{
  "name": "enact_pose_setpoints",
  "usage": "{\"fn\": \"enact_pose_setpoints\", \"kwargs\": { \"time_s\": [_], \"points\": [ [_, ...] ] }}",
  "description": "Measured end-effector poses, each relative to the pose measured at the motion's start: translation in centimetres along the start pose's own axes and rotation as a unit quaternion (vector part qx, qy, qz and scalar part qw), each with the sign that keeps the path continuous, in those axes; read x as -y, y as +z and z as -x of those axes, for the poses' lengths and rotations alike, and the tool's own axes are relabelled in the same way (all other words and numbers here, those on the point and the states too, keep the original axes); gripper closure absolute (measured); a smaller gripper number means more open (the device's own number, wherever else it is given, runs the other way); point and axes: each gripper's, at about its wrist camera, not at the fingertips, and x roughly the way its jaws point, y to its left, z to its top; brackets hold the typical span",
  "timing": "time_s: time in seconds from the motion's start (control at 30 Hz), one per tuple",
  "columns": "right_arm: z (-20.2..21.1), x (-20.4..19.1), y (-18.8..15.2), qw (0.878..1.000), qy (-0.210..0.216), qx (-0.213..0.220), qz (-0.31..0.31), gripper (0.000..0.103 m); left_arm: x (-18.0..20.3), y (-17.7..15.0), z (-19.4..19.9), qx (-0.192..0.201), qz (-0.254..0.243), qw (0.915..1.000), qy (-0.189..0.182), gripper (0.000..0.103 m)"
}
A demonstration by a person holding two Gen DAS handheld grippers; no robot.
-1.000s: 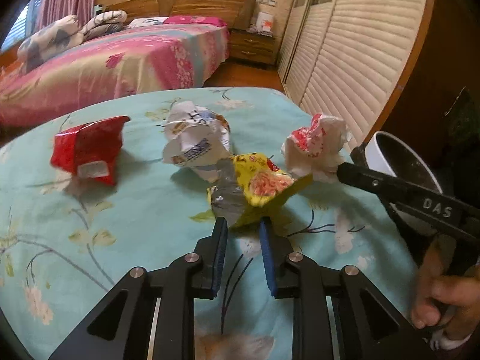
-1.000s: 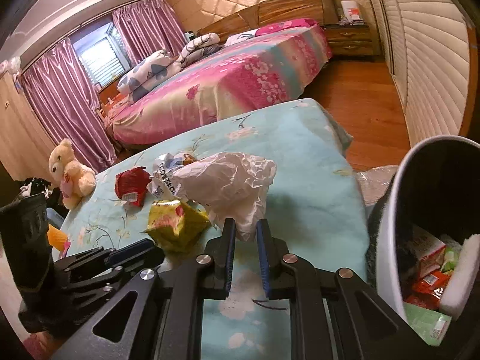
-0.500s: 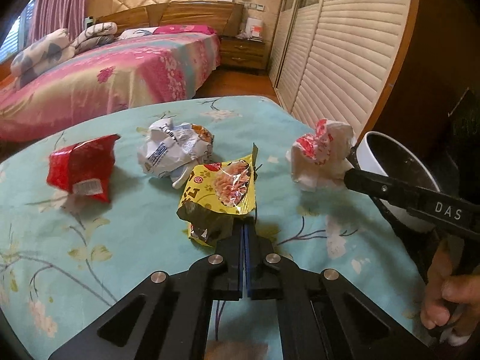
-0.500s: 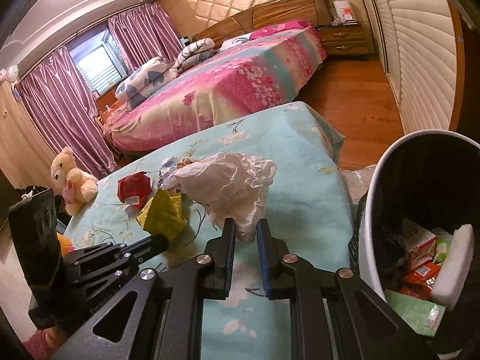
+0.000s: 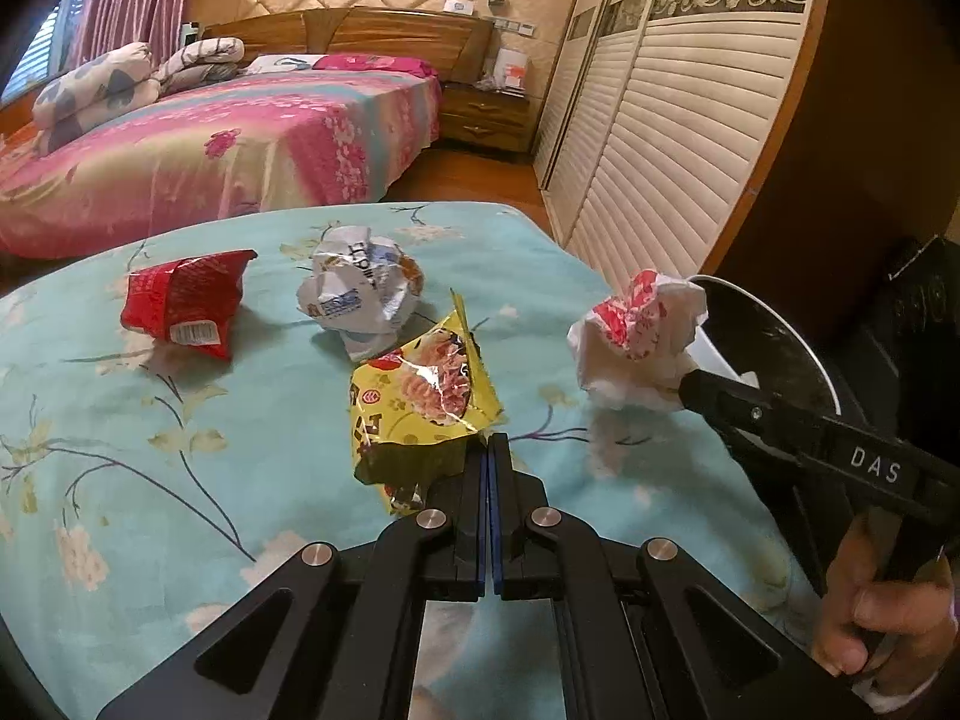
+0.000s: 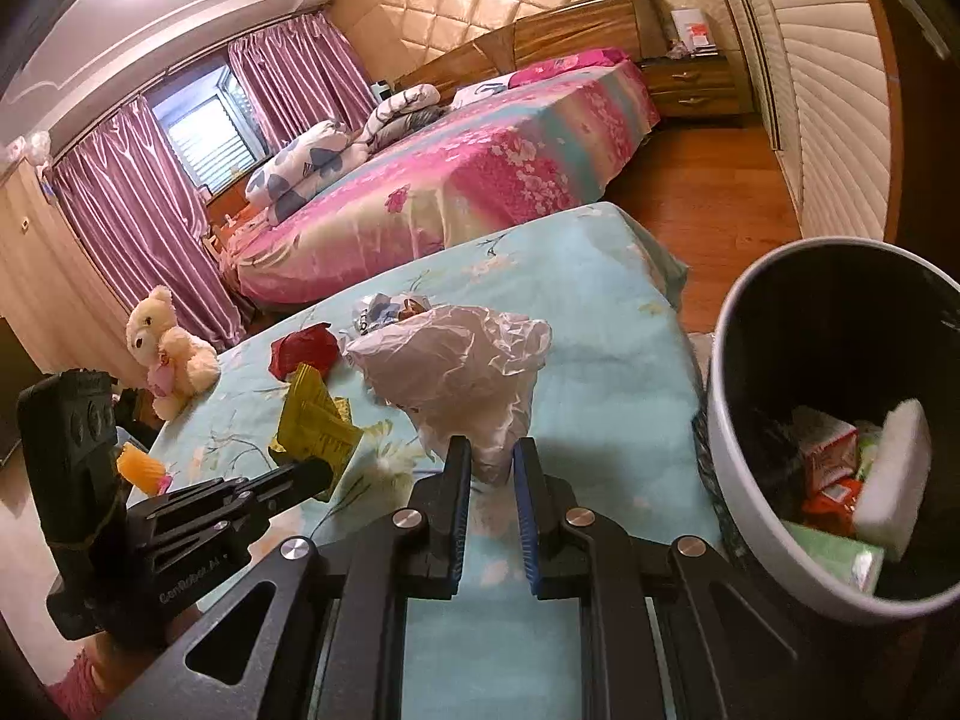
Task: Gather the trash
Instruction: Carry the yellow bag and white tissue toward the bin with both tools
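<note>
**Now both grippers carry trash toward the bin**

Now the left gripper (image 5: pixel 487 450), at lower centre of the left wrist view, has its jaws pressed together on an edge of the yellow snack wrapper (image 5: pixel 420 396); a second ago they stood apart with the wrapper lying ahead of them on the cloth, and they have just closed on it. The wrapper now hangs upright, apparently lifted clear of the floral table cover (image 5: pixel 120 468). The right gripper (image 6: pixel 492 468), at lower centre of the right wrist view, is clamped on the neck of a crumpled white wrapper (image 6: pixel 456 366), as it was a second ago. By judgement, two pieces are secured and only the carry and release remain for them.

The trash bin (image 6: pixel 738 462) stands at the right edge of the right wrist view, beside the table, and has grown larger in frame; it already holds boxes and packets. Left on the cloth, in the middle of the left wrist view, are a red wrapper (image 5: pixel 186 300) and a crumpled printed wrapper (image 5: pixel 360 294), near each other. A teddy bear (image 6: pixel 168 348) sits at left in the right wrist view, well apart. Nothing visible blocks the bin's mouth, though the two grippers, close together, could crowd each other there.
</note>
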Motion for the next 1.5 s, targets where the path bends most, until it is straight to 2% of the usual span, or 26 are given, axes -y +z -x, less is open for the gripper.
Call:
{"fn": "enact_pose_setpoints", "kwargs": {
  "time_s": [0.77,1.23,1.5],
  "points": [
    [6.6,3.9,-1.8,0.998,-0.035,0.039,-0.032,0.089,7.3,0.3,0.4,-0.009,-0.046,0.9987,-0.021,0.103],
    [10.0,7.8,-2.3,0.994,-0.062,0.065,-0.064,0.089,12.3,1.1,-1.0,-0.014,-0.086,0.9954,-0.038,0.103],
    [10.8,9.8,-2.3,0.991,-0.076,0.072,-0.079,0.089,13.4,1.9,-2.4,-0.017,-0.095,0.9941,-0.048,0.103]
  ]
}}
